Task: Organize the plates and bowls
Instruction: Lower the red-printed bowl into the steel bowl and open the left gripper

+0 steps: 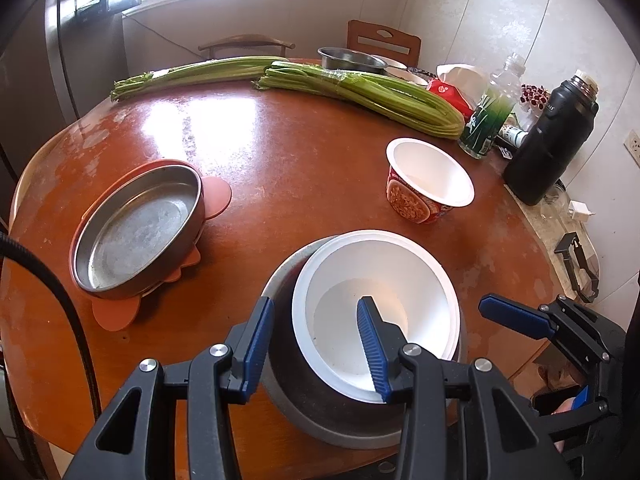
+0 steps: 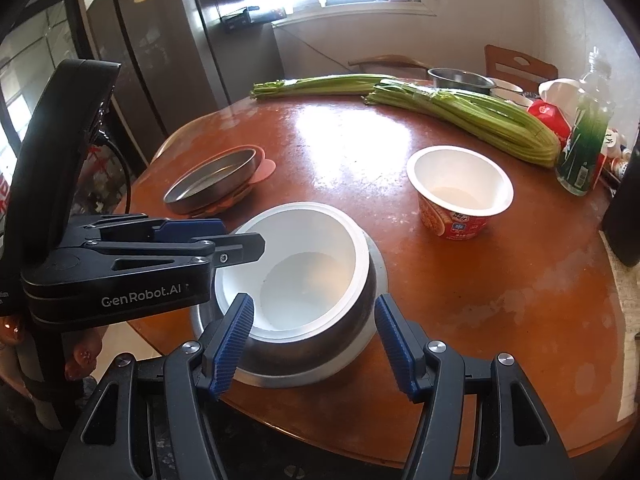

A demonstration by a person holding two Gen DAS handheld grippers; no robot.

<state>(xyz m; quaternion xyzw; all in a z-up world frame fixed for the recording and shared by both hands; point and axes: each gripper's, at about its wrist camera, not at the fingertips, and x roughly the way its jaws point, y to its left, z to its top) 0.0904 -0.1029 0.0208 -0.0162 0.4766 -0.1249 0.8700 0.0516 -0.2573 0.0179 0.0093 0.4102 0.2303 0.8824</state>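
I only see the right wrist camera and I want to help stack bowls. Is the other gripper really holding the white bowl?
Observer: Yes. In the left wrist view the left gripper is shut on the white bowl, with one finger inside it and the other outside the metal bowl it sits in.
Operator: What's the dark thing at my right edge?
Observer: A black flask with a pale cap, standing near the green bottle.
Operator: Anything beside it?
Observer: A small white block, maybe a plug, lies near the table edge.
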